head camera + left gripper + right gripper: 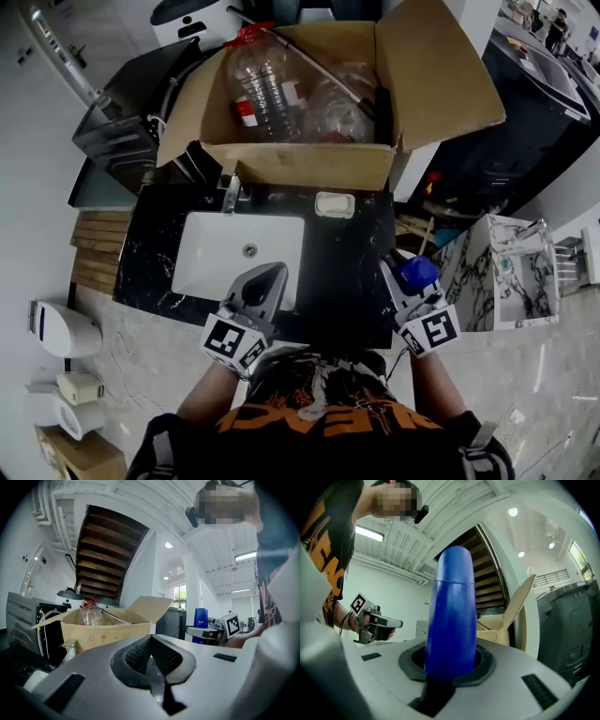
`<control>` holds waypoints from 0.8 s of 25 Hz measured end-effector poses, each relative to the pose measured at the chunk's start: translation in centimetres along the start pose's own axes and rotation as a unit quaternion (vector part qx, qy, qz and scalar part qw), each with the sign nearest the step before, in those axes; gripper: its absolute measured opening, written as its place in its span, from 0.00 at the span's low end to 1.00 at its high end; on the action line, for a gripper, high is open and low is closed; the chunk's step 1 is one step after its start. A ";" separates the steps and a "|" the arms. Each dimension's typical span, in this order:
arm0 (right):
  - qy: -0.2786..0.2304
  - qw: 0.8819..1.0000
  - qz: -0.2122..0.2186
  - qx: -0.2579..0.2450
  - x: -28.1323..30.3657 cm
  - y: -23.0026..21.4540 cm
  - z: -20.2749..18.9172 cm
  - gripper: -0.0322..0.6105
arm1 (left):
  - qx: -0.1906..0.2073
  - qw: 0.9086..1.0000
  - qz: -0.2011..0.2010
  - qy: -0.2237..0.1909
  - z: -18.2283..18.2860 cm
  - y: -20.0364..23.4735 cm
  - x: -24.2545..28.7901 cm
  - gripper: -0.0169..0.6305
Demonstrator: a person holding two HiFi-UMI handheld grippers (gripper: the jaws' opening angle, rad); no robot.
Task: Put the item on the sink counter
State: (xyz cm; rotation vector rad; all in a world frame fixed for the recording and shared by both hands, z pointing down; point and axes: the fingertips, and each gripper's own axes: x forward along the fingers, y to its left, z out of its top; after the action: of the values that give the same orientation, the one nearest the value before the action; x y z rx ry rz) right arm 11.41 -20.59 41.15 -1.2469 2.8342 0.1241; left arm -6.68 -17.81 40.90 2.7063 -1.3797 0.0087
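Bottle (452,611): plain blue, smooth, domed top with seam line below it; upright, lower body clamped between jaws of right gripper (410,286). Held at right edge of counter (342,258), toward front right corner; contact with surface unclear. Counter: black stone, white veins, white rectangular basin (239,248) sunk in left half

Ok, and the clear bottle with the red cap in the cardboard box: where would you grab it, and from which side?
Grip the clear bottle at its neck, just under the red cap, coming down from above. In the left gripper view only its top stands clear of the cardboard box rim; the walls cover the body, so a side approach looks blocked.
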 end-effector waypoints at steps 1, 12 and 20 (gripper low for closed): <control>0.002 1.000 0.002 0.002 0.3 -0.3 -0.4 0.20 | -0.001 1.000 0.002 0.002 -0.1 0.1 0.3 0.05; 0.021 0.999 0.023 0.018 4.2 -1.7 -6.2 0.20 | -0.020 0.999 0.018 0.036 -3.0 0.6 2.5 0.05; 0.074 0.997 0.018 0.030 7.8 -2.2 -14.5 0.20 | -0.020 0.997 0.027 0.066 -4.7 0.4 2.8 0.05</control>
State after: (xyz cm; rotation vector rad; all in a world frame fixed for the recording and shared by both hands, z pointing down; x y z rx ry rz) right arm 7.67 -29.08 54.89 -1.2431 2.9619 -0.0542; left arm -5.13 -19.82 45.75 2.5829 -1.3997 0.1586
